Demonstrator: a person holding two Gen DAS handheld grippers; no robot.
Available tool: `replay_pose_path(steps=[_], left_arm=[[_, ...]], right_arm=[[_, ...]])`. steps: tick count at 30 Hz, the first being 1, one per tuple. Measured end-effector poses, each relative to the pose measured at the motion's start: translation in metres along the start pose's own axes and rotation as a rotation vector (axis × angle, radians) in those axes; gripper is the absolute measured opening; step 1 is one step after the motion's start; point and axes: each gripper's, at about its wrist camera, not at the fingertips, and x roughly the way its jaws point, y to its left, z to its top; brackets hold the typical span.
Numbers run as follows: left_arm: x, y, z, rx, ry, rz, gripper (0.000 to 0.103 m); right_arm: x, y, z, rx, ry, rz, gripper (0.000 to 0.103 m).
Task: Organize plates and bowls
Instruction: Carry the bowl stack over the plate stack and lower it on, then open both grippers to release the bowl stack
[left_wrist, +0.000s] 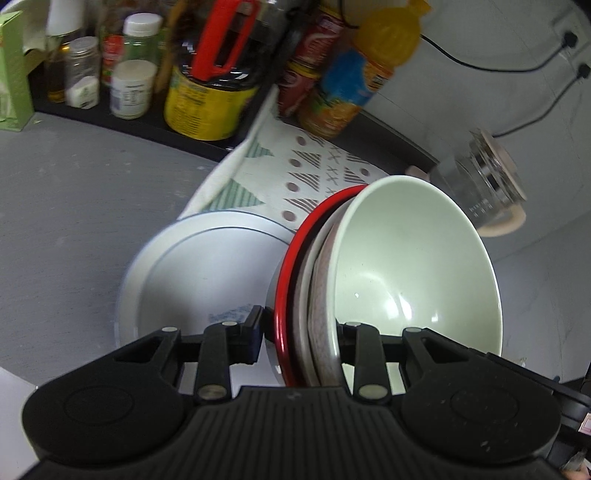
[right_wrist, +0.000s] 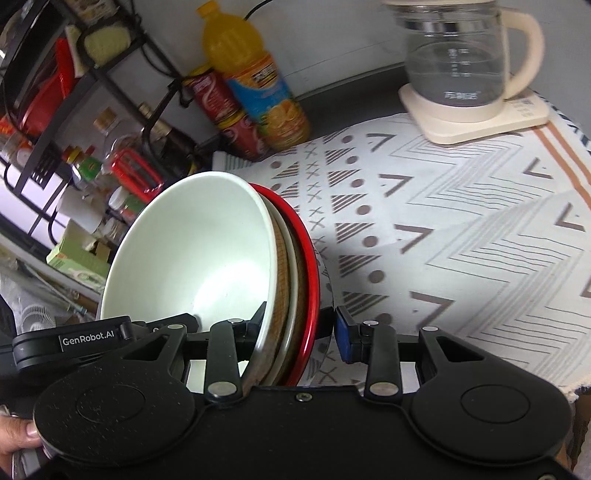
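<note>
Grey counter (left_wrist: 74, 206): we see the white plate (left_wrist: 199, 273) on it, beside the patterned cloth (right_wrist: 461, 229).
Stack: we hold nested bowls (left_wrist: 413, 258) tilted above.
Left gripper (left_wrist: 301, 332): clamped on stack rim.
Right gripper (right_wrist: 299, 325): likewise.
Backdrop: bottles, kettle (right_wrist: 461, 55).

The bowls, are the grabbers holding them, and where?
Yes. Both hold the stack of bowls by its rims: the left gripper on one side, the right gripper on the opposite side, jaws closed across the stacked edges.

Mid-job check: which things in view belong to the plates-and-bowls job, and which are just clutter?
Job: stack of nested bowls, clamped by left gripper and right gripper; white plate.
Clutter: glass kettle, juice bottle, red cans, patterned cloth.
</note>
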Motion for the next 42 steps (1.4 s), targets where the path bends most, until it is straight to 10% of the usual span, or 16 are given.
replay_pose_path(steps=[29, 42], left_arm=[[0.014, 0.06, -0.001, -0.122, 0.026, 0.115, 0.029], [-0.003, 0.053, 0.006, -0.069, -0.044, 0.107, 0.034]], right_arm=[[0.063, 0.043, -0.009, -0.079, 0.151, 0.028, 0.035], [0.044, 0.05, -0.009, -0.121, 0.061, -0.002, 0.046]])
